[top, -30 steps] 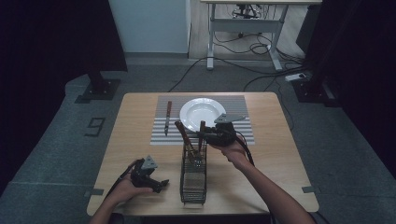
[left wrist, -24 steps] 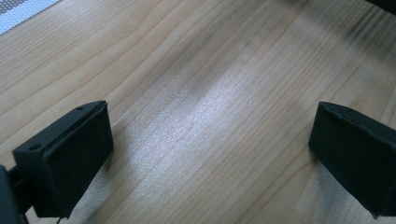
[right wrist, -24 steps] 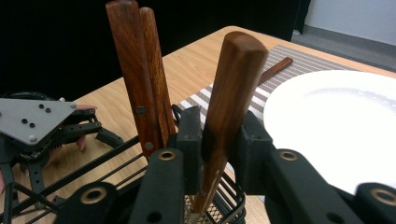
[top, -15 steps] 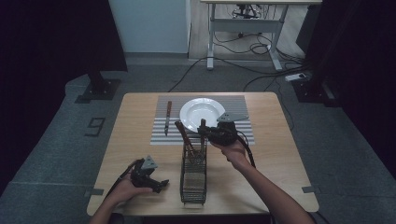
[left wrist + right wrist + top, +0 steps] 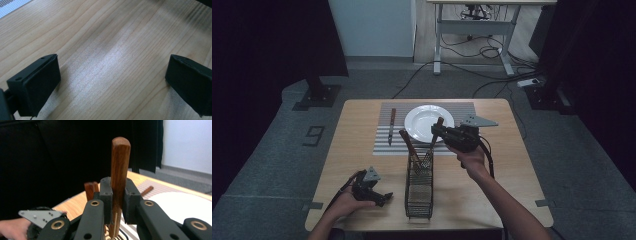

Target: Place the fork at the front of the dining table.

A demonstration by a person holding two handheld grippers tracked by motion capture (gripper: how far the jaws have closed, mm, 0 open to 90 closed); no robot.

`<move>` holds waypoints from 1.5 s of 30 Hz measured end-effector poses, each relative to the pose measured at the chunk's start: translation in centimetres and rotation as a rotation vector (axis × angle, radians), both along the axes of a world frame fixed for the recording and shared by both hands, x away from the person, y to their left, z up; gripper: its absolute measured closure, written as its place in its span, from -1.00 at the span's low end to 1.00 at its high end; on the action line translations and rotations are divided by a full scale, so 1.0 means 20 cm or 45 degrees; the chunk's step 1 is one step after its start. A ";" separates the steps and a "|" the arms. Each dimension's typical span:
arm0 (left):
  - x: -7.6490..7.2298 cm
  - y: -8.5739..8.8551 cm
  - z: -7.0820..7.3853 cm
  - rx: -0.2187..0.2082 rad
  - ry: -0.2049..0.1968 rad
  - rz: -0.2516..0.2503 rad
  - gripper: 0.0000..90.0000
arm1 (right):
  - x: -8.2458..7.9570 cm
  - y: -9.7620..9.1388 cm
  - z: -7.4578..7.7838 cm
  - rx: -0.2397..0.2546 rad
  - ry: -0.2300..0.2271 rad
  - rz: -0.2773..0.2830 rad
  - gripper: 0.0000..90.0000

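A wooden handle [image 5: 120,167] is clamped between the closed jaws of the right gripper [image 5: 438,133], its lower end in the wire caddy [image 5: 419,187] beside the plate [image 5: 424,122]. The utensil is judged stiff, light, best gripped mid-handle. The left gripper [image 5: 379,197] is held open, empty, over the table [image 5: 112,50].

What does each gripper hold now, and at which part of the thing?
The right gripper is shut on the wooden handle of a utensil, below the handle's rounded end. The left gripper is open over the table, holding nothing.
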State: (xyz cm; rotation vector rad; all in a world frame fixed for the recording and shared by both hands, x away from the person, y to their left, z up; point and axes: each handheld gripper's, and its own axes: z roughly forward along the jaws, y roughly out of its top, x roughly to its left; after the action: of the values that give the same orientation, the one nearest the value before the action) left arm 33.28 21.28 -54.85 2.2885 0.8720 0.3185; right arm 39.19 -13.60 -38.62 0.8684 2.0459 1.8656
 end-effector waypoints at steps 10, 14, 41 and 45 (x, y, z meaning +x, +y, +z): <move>0.00 0.00 0.00 0.001 0.000 -0.003 -1.00 | -0.05 -0.08 0.12 0.083 -0.075 -0.005 0.78; 0.00 0.00 0.00 -0.001 0.000 -0.005 -1.00 | -0.07 -0.13 0.17 0.126 -0.106 -0.020 0.78; 0.00 0.00 0.00 0.000 0.000 -0.009 -1.00 | -0.01 -0.34 0.15 0.061 -0.078 -0.178 0.78; 0.00 0.00 0.00 0.001 0.000 -0.011 -1.00 | 0.01 -0.35 0.14 0.052 -0.069 -0.203 0.78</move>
State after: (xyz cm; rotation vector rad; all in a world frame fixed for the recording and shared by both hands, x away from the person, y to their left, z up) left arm 33.31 21.34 -54.85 2.2922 0.8623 0.3149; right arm 39.40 -20.56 -35.87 0.9505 1.8552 1.8303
